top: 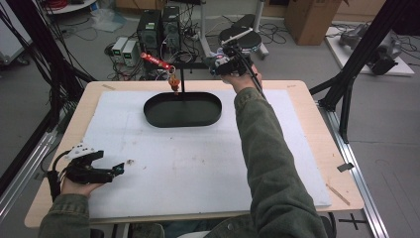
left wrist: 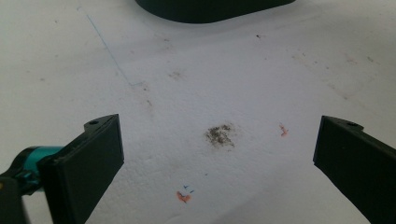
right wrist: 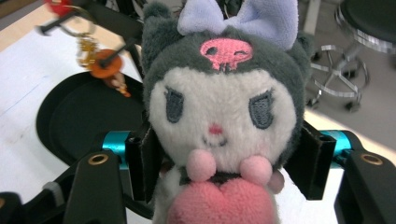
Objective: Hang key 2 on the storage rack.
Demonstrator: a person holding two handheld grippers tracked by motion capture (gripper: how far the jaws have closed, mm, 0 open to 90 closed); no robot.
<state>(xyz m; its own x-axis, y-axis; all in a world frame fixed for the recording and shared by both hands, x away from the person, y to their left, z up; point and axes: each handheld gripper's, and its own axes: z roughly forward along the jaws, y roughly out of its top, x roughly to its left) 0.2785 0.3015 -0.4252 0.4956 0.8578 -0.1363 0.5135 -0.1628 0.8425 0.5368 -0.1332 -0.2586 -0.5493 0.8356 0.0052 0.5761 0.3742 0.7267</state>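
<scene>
A grey and white plush doll (right wrist: 219,107) with a lilac bow and a pink heart sits between the jaws of my right gripper (right wrist: 224,161), which press on both sides of its head. In the high view my right gripper (top: 218,63) hangs above the table's far edge, right of a thin black stand (top: 182,82). From the stand hang a red strap (top: 156,60) and an orange charm (top: 173,83). Below them lies a black oval tray (top: 148,111). My left gripper (top: 113,167) rests at the near left, open over the stained white mat (left wrist: 219,154).
The white mat (top: 198,163) covers most of the wooden table (top: 317,99). Behind the table stand computer boxes (top: 158,29), a black stool (top: 242,34) and a cardboard box (top: 309,17). Black frame posts (top: 346,94) rise at the right and left.
</scene>
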